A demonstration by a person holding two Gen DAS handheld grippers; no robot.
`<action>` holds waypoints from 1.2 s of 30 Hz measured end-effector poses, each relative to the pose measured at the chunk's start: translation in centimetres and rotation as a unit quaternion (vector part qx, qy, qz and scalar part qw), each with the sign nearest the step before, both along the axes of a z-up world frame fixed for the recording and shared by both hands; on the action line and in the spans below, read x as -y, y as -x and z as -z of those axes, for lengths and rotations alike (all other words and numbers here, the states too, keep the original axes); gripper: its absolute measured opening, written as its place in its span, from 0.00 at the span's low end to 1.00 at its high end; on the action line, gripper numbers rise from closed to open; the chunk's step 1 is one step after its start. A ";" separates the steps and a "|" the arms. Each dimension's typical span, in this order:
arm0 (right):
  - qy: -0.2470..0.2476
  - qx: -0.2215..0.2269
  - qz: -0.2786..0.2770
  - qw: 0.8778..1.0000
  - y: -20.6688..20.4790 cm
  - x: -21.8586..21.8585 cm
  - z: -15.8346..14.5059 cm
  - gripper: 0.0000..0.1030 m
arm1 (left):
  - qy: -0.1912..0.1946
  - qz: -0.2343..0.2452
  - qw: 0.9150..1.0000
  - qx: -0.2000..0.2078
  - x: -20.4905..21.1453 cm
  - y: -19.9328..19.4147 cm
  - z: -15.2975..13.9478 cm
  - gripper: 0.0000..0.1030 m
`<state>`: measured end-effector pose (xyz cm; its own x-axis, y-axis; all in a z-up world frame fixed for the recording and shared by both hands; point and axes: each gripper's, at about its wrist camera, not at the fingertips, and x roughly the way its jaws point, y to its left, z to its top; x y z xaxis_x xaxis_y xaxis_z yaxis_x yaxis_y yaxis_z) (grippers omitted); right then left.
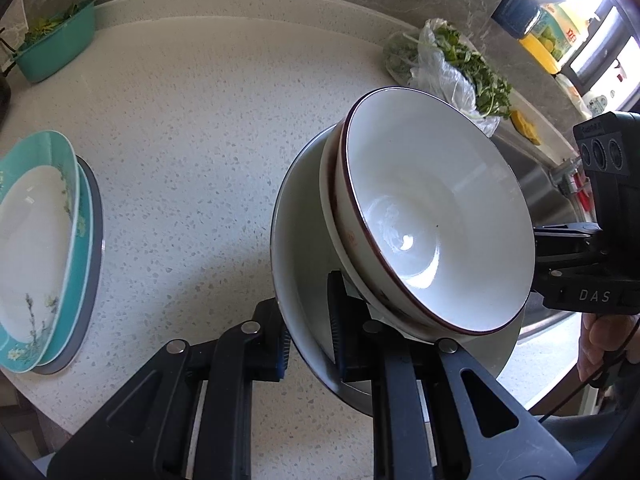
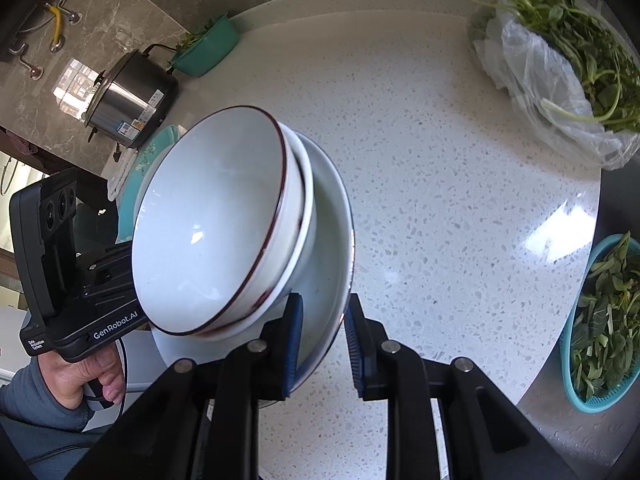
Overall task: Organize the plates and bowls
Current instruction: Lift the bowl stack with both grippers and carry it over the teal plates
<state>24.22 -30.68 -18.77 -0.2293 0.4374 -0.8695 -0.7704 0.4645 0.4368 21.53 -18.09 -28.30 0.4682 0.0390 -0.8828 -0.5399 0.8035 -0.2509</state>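
The left gripper [image 1: 310,328] and right gripper [image 2: 322,340] each clamp opposite rims of the white plate [image 1: 300,248], centre frame, steadying the nested bowls [image 1: 432,208] above the countertop [image 1: 200,120].

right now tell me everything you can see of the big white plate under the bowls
The large white plate looks like glazed ceramic, round and shallow, with a thin dark line along its rim. It is lifted clear of the speckled countertop and tilted. Two nested white bowls with dark red rims sit in it. The left gripper pinches one edge of its rim, and the right gripper pinches the opposite edge. Its underside is hidden.
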 end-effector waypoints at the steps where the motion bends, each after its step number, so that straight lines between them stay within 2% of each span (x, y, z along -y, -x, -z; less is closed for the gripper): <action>1: -0.001 0.001 -0.002 1.000 0.0 -0.1 -0.3 0.23 | -0.002 -0.002 1.000 0.001 0.0 0.2 -0.5 0.13; 6: -0.011 0.007 -0.013 1.000 0.4 -0.7 -2.5 0.23 | -0.006 -0.015 1.000 0.005 -0.2 1.6 -3.2 0.13; 13: -0.028 0.019 -0.047 0.998 2.3 -3.4 -6.4 0.23 | -0.011 -0.040 0.999 0.014 -1.9 5.6 -7.8 0.13; 17: -0.037 0.028 -0.063 0.997 4.1 -6.0 -8.4 0.23 | -0.020 -0.050 0.998 0.025 -4.1 8.5 -10.2 0.13; 22: -0.041 0.035 -0.069 0.996 6.8 -10.3 -9.5 0.23 | -0.022 -0.055 0.998 0.033 -8.2 13.3 -12.0 0.13; 25: -0.041 0.031 -0.071 0.996 8.4 -13.2 -9.4 0.23 | -0.022 -0.057 0.998 0.031 -11.2 16.4 -12.3 0.12; 29: -0.036 0.027 -0.073 0.996 10.5 -16.7 -8.7 0.23 | -0.019 -0.058 0.998 0.024 -14.5 18.3 -11.6 0.12; 36: -0.022 0.016 -0.069 0.997 12.7 -21.6 -6.3 0.23 | -0.004 -0.054 0.998 0.015 -18.6 22.0 -8.7 0.12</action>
<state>11.49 -9.13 -12.51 -0.2626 0.4420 -0.8577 -0.8393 0.3340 0.4291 -0.49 0.52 -19.61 0.4876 0.0987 -0.8675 -0.6162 0.7428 -0.2619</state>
